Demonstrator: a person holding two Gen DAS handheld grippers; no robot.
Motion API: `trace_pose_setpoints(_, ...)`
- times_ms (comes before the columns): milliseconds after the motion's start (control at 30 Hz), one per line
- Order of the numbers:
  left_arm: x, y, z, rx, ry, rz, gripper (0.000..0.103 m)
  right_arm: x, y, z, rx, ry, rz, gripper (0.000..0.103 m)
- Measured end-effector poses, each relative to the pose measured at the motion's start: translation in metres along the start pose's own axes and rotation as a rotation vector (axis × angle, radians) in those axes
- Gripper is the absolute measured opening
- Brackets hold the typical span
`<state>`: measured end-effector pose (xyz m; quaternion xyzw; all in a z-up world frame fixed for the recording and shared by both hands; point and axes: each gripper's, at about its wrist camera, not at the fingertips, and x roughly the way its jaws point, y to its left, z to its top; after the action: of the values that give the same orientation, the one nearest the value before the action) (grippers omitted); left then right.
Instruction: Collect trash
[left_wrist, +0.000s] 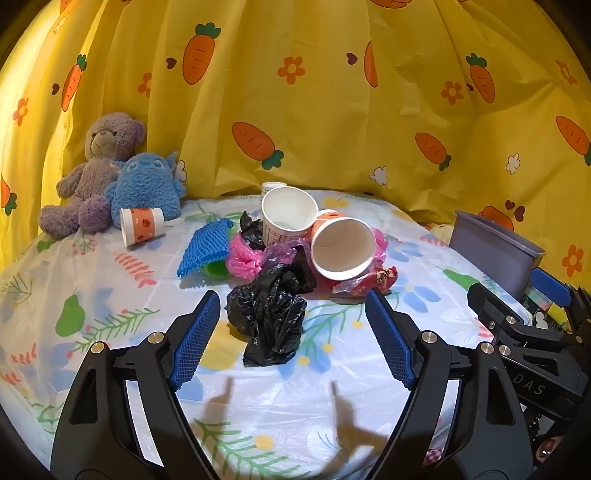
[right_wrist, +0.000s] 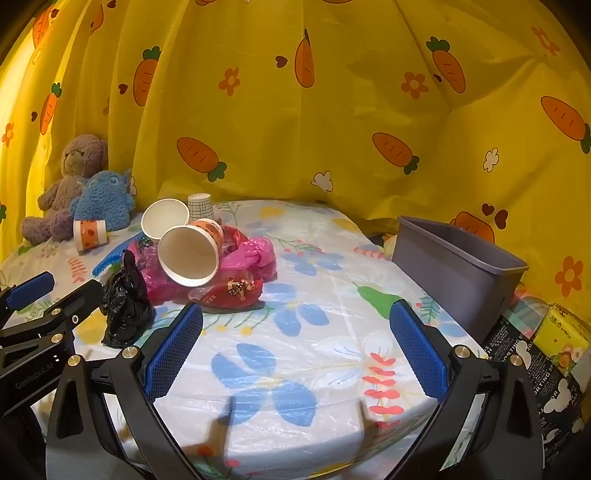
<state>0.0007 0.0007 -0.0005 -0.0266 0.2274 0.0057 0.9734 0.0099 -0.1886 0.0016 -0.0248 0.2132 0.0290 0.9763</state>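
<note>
A trash pile lies mid-table: a crumpled black plastic bag (left_wrist: 271, 317), pink bags (left_wrist: 245, 256), a red wrapper (left_wrist: 369, 282), a blue mesh sleeve (left_wrist: 205, 249) and several paper cups, one lying open-mouthed (left_wrist: 343, 247). My left gripper (left_wrist: 291, 321) is open and empty, its fingers either side of the black bag, just above the table. My right gripper (right_wrist: 295, 332) is open and empty over bare tablecloth, right of the pile (right_wrist: 207, 258). A grey bin (right_wrist: 458, 269) stands at the table's right edge.
A purple teddy bear (left_wrist: 96, 173) and a blue plush toy (left_wrist: 146, 188) sit at the back left, with an orange-banded cup (left_wrist: 142, 225) lying beside them. Yellow carrot-print curtain hangs behind. Printed boxes (right_wrist: 535, 354) sit right of the bin.
</note>
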Motion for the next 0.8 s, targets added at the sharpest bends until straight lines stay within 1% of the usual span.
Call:
trace_pose_setpoints(33, -0.0012, -0.0013, -0.0004, 0.011, -0.015, 0.003, 0.08, -0.0001, -0.0004, 0.0, 0.004, -0.006, 0.001, 0.098)
trace_pose_setpoints(267, -0.0057, -0.0029, -0.0014, 0.012, -0.019, 0.001, 0.08, -0.0002, -0.0015, 0.0006, 0.002, -0.009, -0.004, 0.098)
trace_pose_setpoints(333, -0.0004, -0.002, 0.0018, 0.008, -0.005, -0.001, 0.08, -0.0011, -0.0026, 0.0006, 0.003, -0.008, -0.006, 0.098)
trace_pose_setpoints(800, 0.0, -0.0063, 0.0, 0.008, -0.003, -0.005, 0.08, 0.0003, -0.0042, -0.0001, 0.007, -0.006, -0.003, 0.098)
